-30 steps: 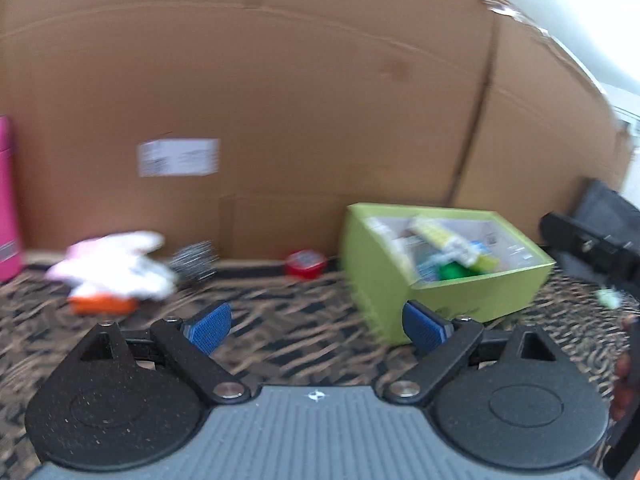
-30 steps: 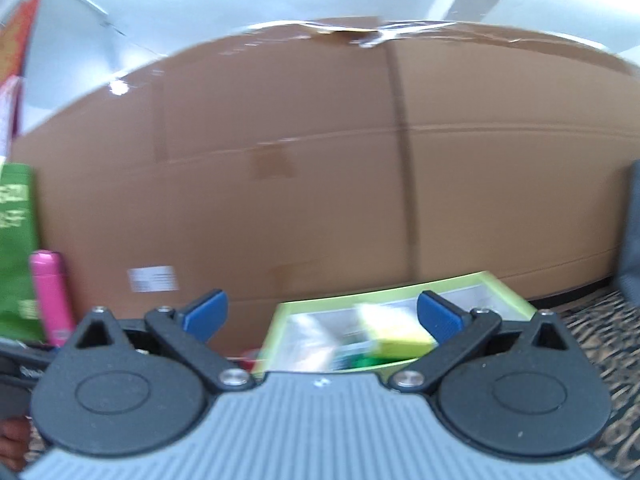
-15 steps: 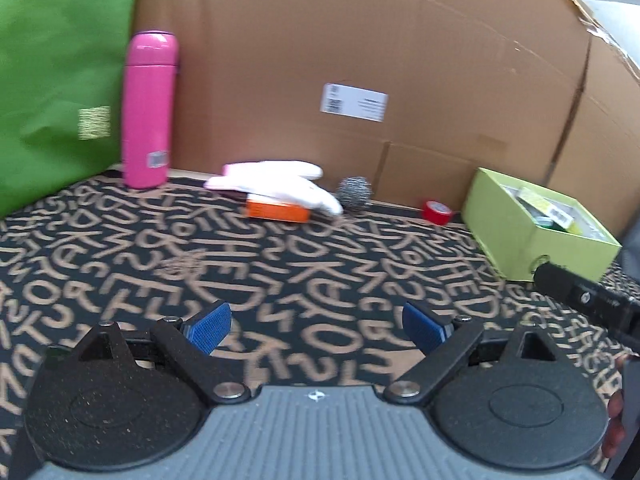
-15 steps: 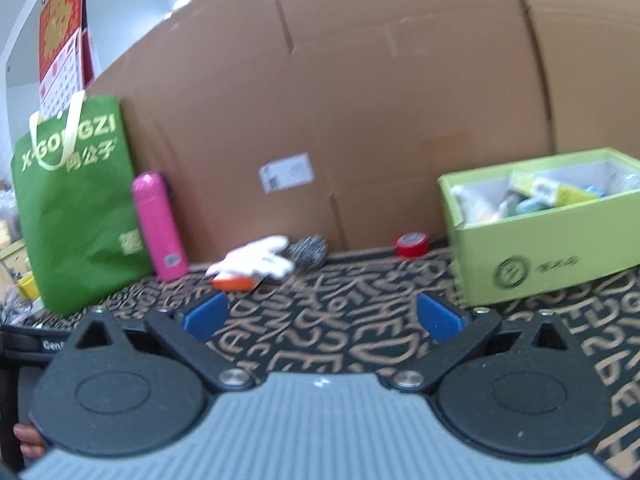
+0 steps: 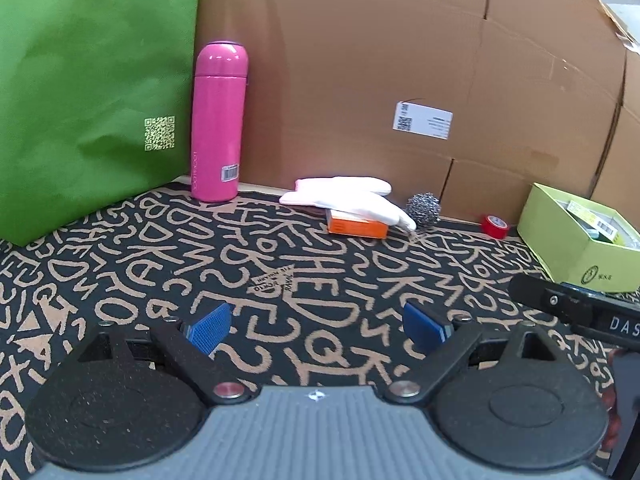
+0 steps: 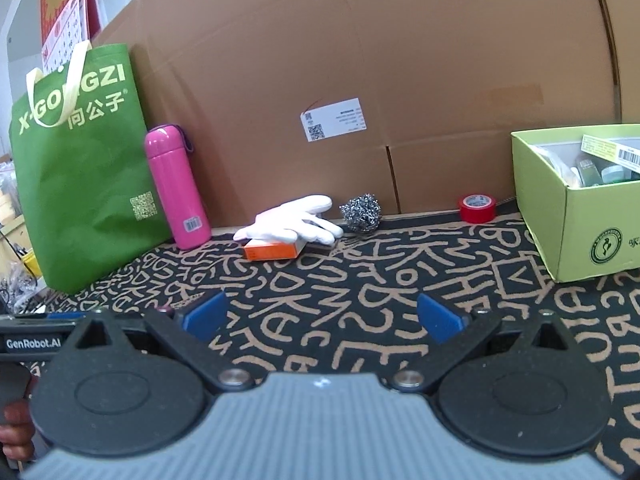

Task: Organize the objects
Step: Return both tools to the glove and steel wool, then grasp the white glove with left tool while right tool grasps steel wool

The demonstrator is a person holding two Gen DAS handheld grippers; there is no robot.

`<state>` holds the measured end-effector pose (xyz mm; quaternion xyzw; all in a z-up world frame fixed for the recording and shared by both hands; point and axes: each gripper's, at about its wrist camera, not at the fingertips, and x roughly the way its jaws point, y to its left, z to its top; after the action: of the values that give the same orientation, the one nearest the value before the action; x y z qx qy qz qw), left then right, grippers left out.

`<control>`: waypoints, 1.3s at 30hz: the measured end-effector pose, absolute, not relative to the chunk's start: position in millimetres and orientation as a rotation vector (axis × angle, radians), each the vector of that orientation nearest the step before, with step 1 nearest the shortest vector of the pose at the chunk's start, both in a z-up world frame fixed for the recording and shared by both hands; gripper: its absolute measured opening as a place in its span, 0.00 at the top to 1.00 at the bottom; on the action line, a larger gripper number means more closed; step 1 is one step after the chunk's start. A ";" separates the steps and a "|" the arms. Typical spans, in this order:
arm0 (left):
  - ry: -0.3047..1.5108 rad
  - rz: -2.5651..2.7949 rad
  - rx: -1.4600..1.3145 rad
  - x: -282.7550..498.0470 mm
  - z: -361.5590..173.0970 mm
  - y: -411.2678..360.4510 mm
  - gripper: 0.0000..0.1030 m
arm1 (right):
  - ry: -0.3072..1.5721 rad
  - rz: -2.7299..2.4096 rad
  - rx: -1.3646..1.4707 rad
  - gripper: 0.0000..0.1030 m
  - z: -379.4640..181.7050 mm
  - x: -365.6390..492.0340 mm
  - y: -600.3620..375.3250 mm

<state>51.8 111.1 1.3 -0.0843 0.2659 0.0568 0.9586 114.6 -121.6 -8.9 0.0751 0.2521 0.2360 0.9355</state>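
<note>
Lettering was everywhere: the black mat (image 6: 360, 292) carried tan scrawled letters, and the green tote bag (image 6: 80, 152) standing at its back left corner read "X-GONGZI" over three Chinese characters, with a QR code lower down. Beside the bag the pink flask (image 5: 218, 120) stood upright against the cardboard wall (image 5: 360, 60), a barcode sticker near its base and small vertical print too fine to read. A white shipping label (image 6: 334, 119) with a QR code was stuck on the cardboard. The right wrist view showed "GenRobot.AI" on the other tool's body at its left edge.

At the right, the lime green box (image 6: 592, 232) sat open on the mat, a round green emblem printed on its side. Inside lay a yellow-green carton with a barcode, a couple of green-capped bottles and something in clear wrap; the rest was hard to make out.

Between flask and box, along the wall, a white glove (image 6: 296, 222) lay draped over an orange box (image 6: 272, 250), a steel wool scrubber (image 6: 360, 212) sat just beside the glove, and a red tape roll (image 6: 477, 208) stood further right.

The left gripper (image 5: 316, 324) and the right gripper (image 6: 320, 318) both hung above the mat with blue pads spread wide, holding nothing
</note>
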 end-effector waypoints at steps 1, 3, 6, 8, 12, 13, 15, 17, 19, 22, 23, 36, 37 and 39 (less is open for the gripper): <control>0.543 0.120 -0.179 53.4 0.5 113.3 0.07 | 0.516 0.471 0.157 0.00 -9.6 115.5 -121.0; 0.553 0.118 -0.185 58.2 -1.3 118.5 0.07 | 0.519 0.451 0.166 0.00 -11.0 116.9 -121.5; 0.575 0.109 -0.167 66.3 -1.6 123.2 0.07 | 0.542 0.420 0.163 0.00 -13.1 120.2 -122.0; 0.585 0.094 -0.143 72.6 1.0 125.4 0.07 | 0.542 0.403 0.150 0.00 -13.5 122.2 -122.3; 0.590 0.074 -0.082 89.1 11.5 129.5 0.07 | 0.501 0.409 0.075 0.00 -14.8 122.8 -118.7; 0.591 0.069 -0.078 94.8 14.5 131.2 0.07 | 0.500 0.407 0.056 0.00 -15.7 124.4 -116.0; 0.591 0.065 -0.077 107.9 19.3 134.3 0.07 | 0.510 0.427 0.041 0.00 -16.5 130.2 -112.2; 0.593 0.058 -0.071 125.1 22.7 136.0 0.07 | 0.511 0.443 0.034 0.00 -16.4 136.8 -106.9; 0.597 0.055 -0.078 146.0 25.8 135.6 0.07 | 0.510 0.446 0.015 0.00 -16.2 144.3 -100.2; 0.592 0.028 -0.071 180.7 26.4 125.5 0.07 | 0.537 0.443 -0.012 0.00 -17.1 154.2 -92.9; 0.592 0.019 -0.072 193.0 24.2 121.7 0.07 | 0.543 0.442 -0.018 0.00 -17.5 155.3 -91.9; 0.690 -0.072 -0.101 268.2 -5.1 124.2 0.91 | 0.564 0.470 -0.082 0.00 -24.2 182.9 -95.0; 0.688 -0.093 -0.108 262.7 -3.8 128.0 0.96 | 0.562 0.477 -0.099 0.00 -22.5 190.5 -90.5; 0.676 -0.136 -0.144 247.7 2.4 138.1 0.97 | 0.551 0.500 -0.123 0.06 -18.7 204.6 -81.1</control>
<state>247.7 138.1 2.4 -0.0706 0.3309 -0.0665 0.9387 204.6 -81.1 -18.7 -0.0602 0.2688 0.2440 0.9298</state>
